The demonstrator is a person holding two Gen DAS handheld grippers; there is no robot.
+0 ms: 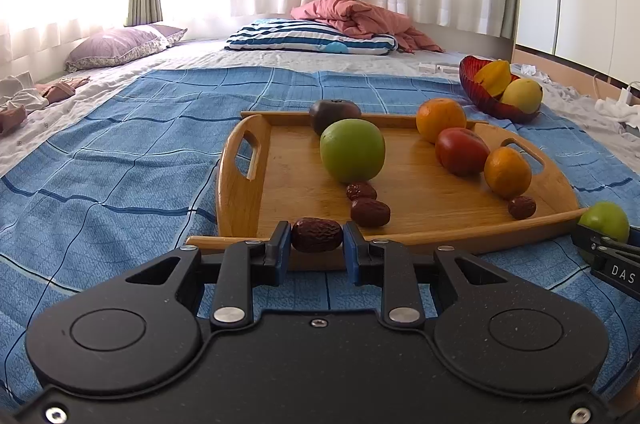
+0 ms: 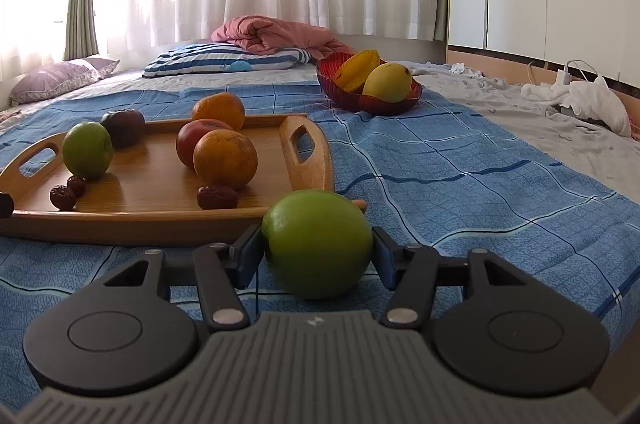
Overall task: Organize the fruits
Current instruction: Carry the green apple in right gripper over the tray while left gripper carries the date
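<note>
My left gripper [image 1: 317,238] is shut on a wrinkled red date [image 1: 316,234], held at the near edge of the wooden tray [image 1: 420,200]. My right gripper [image 2: 318,250] is shut on a green apple [image 2: 318,242] just in front of the tray's [image 2: 152,192] near right corner; the same apple [image 1: 604,222] shows at the right edge of the left wrist view. On the tray lie another green apple [image 1: 352,150], a dark purple fruit [image 1: 334,114], two oranges [image 1: 440,118] [image 1: 507,172], a red fruit [image 1: 461,151] and three loose dates [image 1: 370,212].
A red glass bowl [image 2: 360,100] with a yellow mango [image 2: 388,82] and a starfruit [image 2: 358,66] sits behind the tray on the blue checked bedspread [image 2: 460,160]. Pillows and a pink blanket [image 1: 360,18] lie at the far end. White cloths and a charger [image 2: 576,92] are at right.
</note>
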